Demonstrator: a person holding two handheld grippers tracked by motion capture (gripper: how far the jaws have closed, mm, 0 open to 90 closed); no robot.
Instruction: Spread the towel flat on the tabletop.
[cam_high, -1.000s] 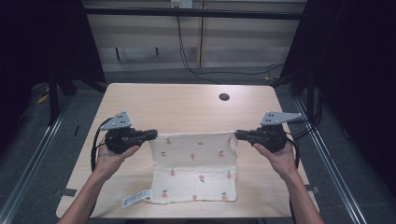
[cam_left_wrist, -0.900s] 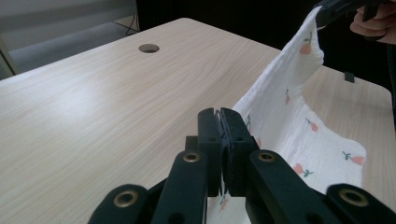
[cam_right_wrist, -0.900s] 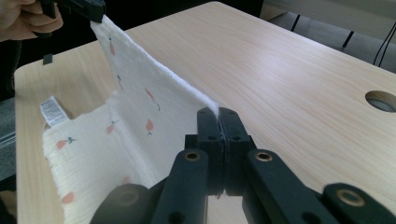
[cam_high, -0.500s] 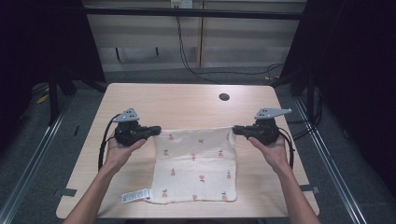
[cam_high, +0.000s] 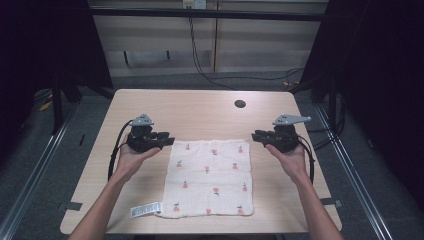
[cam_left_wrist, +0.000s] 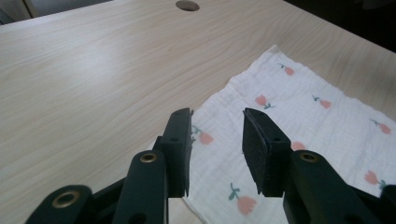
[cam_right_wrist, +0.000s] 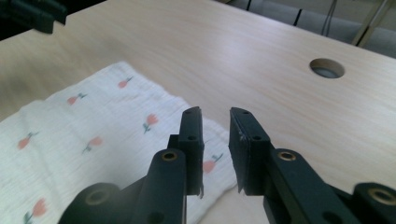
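- My left gripper (cam_high: 167, 140) sits at the far left corner of the cloth (cam_high: 210, 177); its jaws have just been opening and now stand a moderate way apart, pressing on nothing, the corner lying flat on the table below the gap.
- My right gripper (cam_high: 256, 136) is at the far right corner; its jaws have also just been opening, the gap narrower, with nothing pinched.
- The cloth, white with small pink flowers, lies spread flat on the near half of the wooden table (cam_high: 200, 110), between my hands.
- A white label (cam_high: 146, 210) sticks out at its near left corner.
- A round hole (cam_high: 240, 104) sits in the far part of the tabletop.
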